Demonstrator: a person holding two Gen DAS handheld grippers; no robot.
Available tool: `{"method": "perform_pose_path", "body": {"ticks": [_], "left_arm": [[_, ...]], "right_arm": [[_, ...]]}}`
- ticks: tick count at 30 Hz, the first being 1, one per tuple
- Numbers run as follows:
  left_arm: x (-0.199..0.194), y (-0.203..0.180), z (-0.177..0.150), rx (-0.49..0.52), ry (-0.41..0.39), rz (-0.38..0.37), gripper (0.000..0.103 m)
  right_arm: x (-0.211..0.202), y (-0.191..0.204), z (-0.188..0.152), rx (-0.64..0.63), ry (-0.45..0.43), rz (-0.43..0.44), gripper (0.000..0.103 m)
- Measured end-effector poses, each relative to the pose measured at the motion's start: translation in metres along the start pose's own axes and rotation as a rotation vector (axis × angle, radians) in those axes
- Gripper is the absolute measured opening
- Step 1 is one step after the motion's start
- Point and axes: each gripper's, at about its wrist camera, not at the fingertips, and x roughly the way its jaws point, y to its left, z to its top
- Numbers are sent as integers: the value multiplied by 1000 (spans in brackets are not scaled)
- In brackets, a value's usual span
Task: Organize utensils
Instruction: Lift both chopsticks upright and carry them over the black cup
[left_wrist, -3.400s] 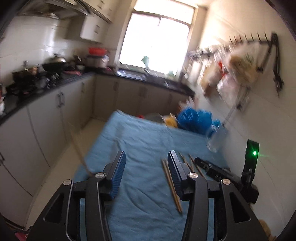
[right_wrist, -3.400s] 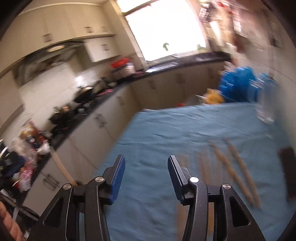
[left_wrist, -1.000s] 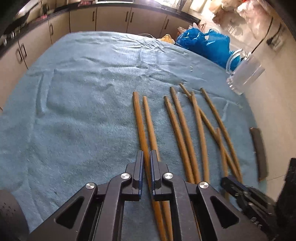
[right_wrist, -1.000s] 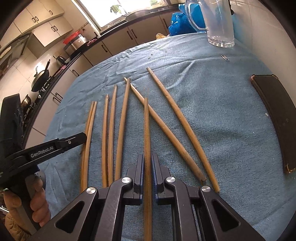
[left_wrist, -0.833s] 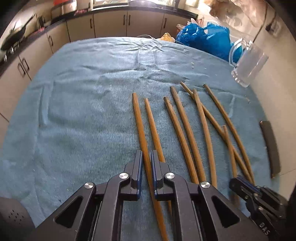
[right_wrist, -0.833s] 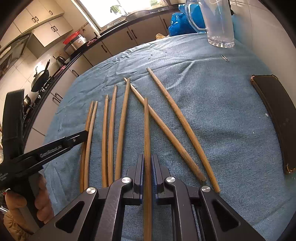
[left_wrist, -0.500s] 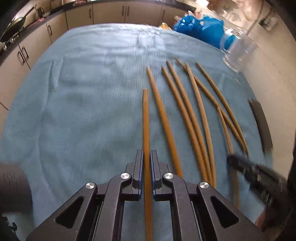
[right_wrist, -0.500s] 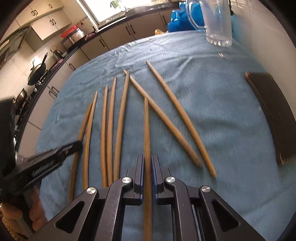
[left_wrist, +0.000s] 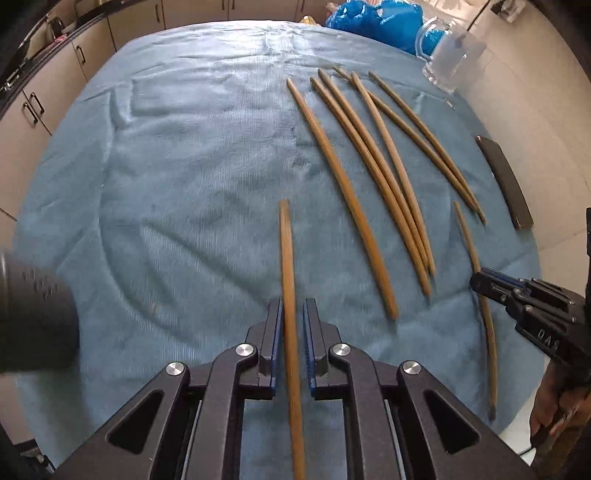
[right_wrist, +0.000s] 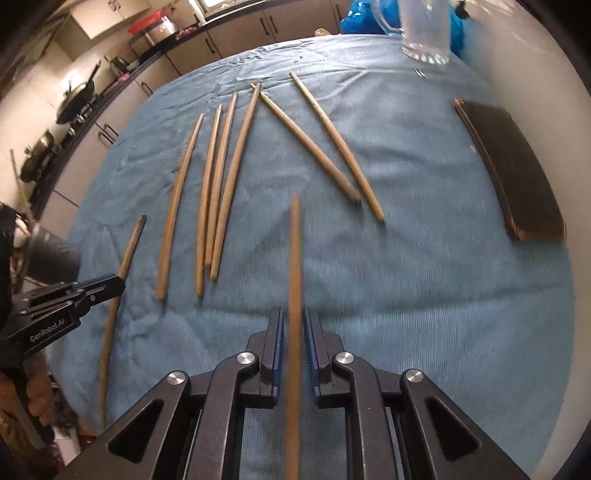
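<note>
Several wooden chopsticks (left_wrist: 369, 162) lie spread on a blue towel (left_wrist: 184, 166); they also show in the right wrist view (right_wrist: 218, 184). My left gripper (left_wrist: 292, 310) is shut on one chopstick (left_wrist: 287, 258) and holds it above the towel, pointing away. My right gripper (right_wrist: 294, 317) is shut on another chopstick (right_wrist: 294, 251), also lifted. The right gripper (left_wrist: 480, 284) shows at the right edge of the left wrist view with its chopstick (left_wrist: 469, 240). The left gripper (right_wrist: 118, 282) shows at the left of the right wrist view with its chopstick (right_wrist: 129, 247).
A clear glass mug (left_wrist: 452, 59) stands at the towel's far right corner, also in the right wrist view (right_wrist: 424, 33). A dark flat case (right_wrist: 509, 166) lies along the right edge by the wall. Blue plastic bags (left_wrist: 373, 18) sit behind. Kitchen cabinets (left_wrist: 29, 110) run on the left.
Both grippers, each shut on a chopstick, have lifted their chopsticks off the towel and pulled back toward me. The other chopsticks stay where they lay.
</note>
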Motion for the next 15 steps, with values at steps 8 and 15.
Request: {"method": "perform_pose_path", "body": {"ticks": [8,15], "left_arm": [[4,-5,15,25,-10,30,10],[-4,5,3,-4,-75,4,6]], "right_arm": [[20,20,39,-53,46,-90,13],[19,19,36,-67,-11,-83,6]]}}
